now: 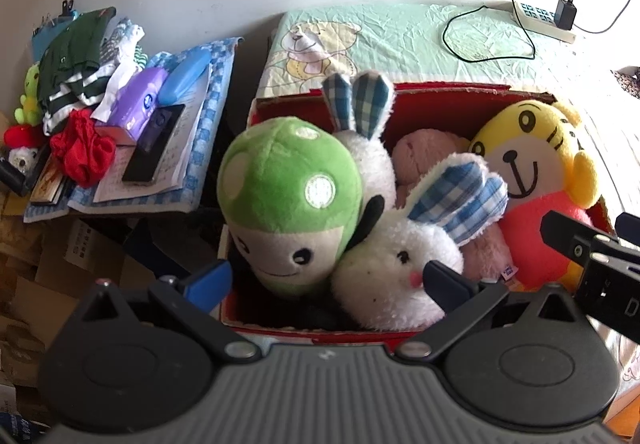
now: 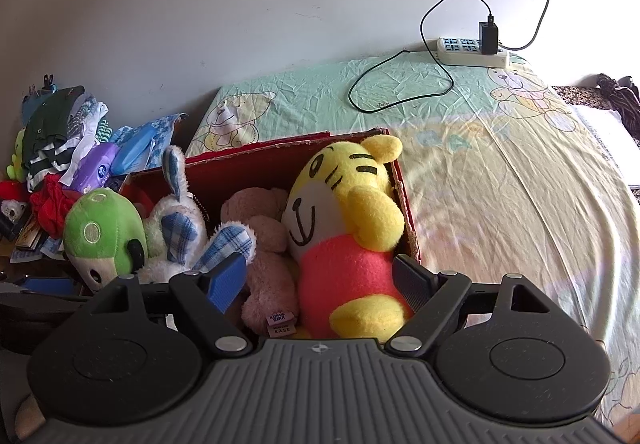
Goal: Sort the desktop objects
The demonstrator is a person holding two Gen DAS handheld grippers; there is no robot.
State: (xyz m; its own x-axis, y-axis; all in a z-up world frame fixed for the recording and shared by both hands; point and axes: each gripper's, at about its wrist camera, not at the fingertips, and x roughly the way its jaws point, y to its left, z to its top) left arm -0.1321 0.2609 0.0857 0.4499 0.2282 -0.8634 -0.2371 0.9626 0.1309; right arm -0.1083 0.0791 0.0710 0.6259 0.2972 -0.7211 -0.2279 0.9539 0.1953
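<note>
A red cardboard box (image 1: 440, 91) (image 2: 280, 149) stands on the bed and is packed with plush toys. It holds a green mushroom plush (image 1: 288, 188) (image 2: 104, 234), white rabbits with blue plaid ears (image 1: 396, 264) (image 2: 176, 228), a pink bear (image 1: 424, 152) (image 2: 268, 244) and a yellow tiger in a red shirt (image 1: 532, 164) (image 2: 340, 204). My left gripper (image 1: 328, 282) hangs open over the box's near edge, with the mushroom and a rabbit's head between its fingers. My right gripper (image 2: 320, 280) (image 1: 592, 248) is open around the tiger's lower body.
A white power strip (image 2: 472, 52) (image 1: 540, 18) with a black charger and looped cable lies on the bed sheet (image 2: 500, 184) by the wall. To the left is a cluttered pile: clothes (image 1: 76, 56), a purple wipes pack (image 1: 140, 100), a black device (image 1: 154, 142) and papers. Cardboard lies lower left.
</note>
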